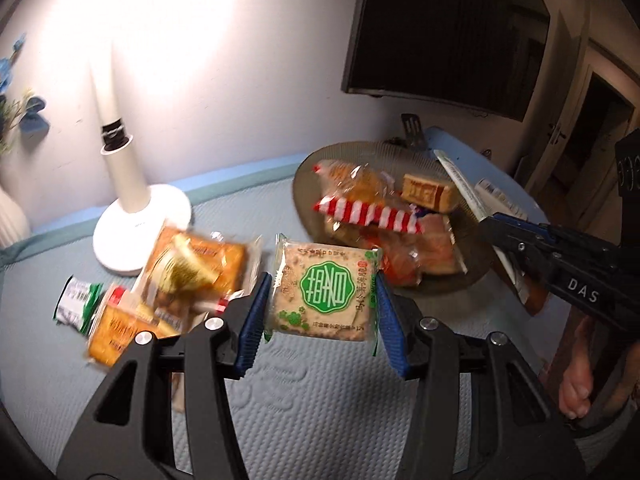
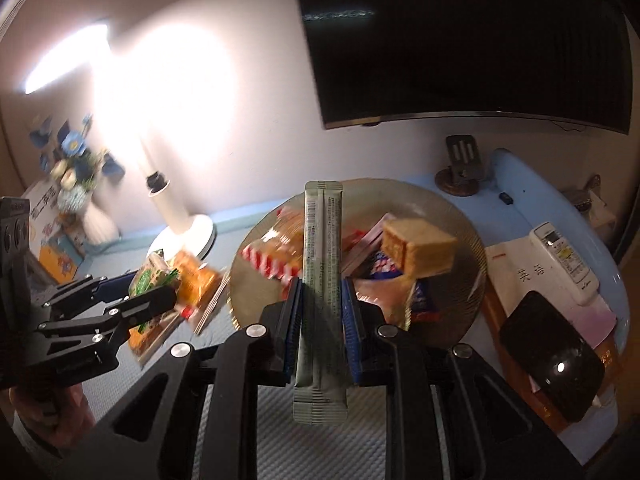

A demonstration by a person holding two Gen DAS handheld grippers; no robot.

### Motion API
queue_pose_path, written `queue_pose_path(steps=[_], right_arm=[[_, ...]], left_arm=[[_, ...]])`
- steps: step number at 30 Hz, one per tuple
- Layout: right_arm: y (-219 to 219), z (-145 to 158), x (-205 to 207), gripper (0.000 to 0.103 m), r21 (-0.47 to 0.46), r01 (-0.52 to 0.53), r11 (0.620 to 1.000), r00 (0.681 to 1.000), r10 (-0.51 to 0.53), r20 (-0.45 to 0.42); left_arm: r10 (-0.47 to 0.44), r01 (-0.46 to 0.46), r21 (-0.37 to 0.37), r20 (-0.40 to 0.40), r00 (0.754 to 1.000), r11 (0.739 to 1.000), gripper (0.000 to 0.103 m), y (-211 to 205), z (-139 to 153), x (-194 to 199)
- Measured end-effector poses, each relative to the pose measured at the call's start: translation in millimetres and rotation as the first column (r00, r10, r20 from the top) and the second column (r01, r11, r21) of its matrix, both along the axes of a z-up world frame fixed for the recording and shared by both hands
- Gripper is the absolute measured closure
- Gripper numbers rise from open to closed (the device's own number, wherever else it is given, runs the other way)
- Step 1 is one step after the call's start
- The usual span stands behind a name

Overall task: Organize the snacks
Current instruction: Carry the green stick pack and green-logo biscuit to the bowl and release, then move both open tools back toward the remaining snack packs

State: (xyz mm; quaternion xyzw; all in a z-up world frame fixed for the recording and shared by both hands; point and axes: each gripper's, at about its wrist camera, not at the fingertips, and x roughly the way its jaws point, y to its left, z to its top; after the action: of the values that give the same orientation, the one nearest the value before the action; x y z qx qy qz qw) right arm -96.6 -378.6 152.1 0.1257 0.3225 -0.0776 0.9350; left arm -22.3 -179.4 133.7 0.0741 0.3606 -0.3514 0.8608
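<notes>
Green-printed square cracker packet (image 1: 325, 293) is clamped in the left tool (image 1: 320, 316); the right tool (image 2: 320, 320) grips a grey stick sachet (image 2: 322, 280), presumably for the round glass plate (image 2: 460, 216).

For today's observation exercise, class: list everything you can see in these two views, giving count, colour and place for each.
Plate: one, clear brownish, table right, heaped with snacks.
Green-logo cracker packet: one, beige, in left gripper.
Stick sachet: one, grey-green, in right gripper.
Loose snack packets: several, orange and green, beside lamp.
Lamp: one, white, table left.
Screen: one, black, wall.
Remote: one, white, far right.
Left gripper: black, blue pads.
Right gripper: black, blue pads.
</notes>
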Motion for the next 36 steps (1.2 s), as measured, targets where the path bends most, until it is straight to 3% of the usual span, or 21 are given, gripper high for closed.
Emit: queue_pose_path(steps=[4,8,9,10,13,20,28,33,36], right_arm=[[-41,9,23,0.084,0.052,0.087,0.995,0.996,-0.088,0.017],[-64,12,45,0.080,0.115,0.095,0.989,0.995,-0.098,0.019],[-68,10,51,0.076,0.126,0.094,0.988,0.996,-0.095,0.002],[-72,8,54,0.076,0.137,0.098,0.986,0.995,-0.097,-0.012],[-76,1,49,0.076,0.156,0.088,0.984,0.996,-0.084,-0.033],[-57,-12,24,0.076,0.187,0.037,0.982,0.999,-0.030,-0.043],[20,-12,9,0.075,0.131,-0.112,0.985,0.992,0.119,-0.047],[83,-43,9,0.071,0.115,-0.216,0.970,0.969,0.227,-0.100],[120,-72,12,0.067,0.032,-0.252,0.967,0.957,0.254,-0.138]], left_arm=[[-0.059,0.060,-0.053,0.009,0.998,0.997,0.053,-53,17,23],[-0.103,0.104,-0.097,0.009,0.995,0.990,0.051,-93,28,42],[-0.109,0.110,-0.106,0.013,0.994,0.988,0.046,-102,29,47],[-0.113,0.113,-0.108,0.012,0.994,0.988,0.032,-108,29,52],[-0.086,0.082,-0.118,-0.022,0.996,0.990,0.028,-112,23,63],[-0.037,0.033,-0.131,-0.029,0.999,0.991,0.027,-59,18,48],[0.108,-0.103,-0.122,0.034,0.994,0.987,0.025,40,29,14],[0.265,-0.260,-0.131,0.023,0.964,0.957,0.021,122,20,-1],[0.371,-0.369,-0.081,0.005,0.929,0.926,0.021,163,-3,-1]])
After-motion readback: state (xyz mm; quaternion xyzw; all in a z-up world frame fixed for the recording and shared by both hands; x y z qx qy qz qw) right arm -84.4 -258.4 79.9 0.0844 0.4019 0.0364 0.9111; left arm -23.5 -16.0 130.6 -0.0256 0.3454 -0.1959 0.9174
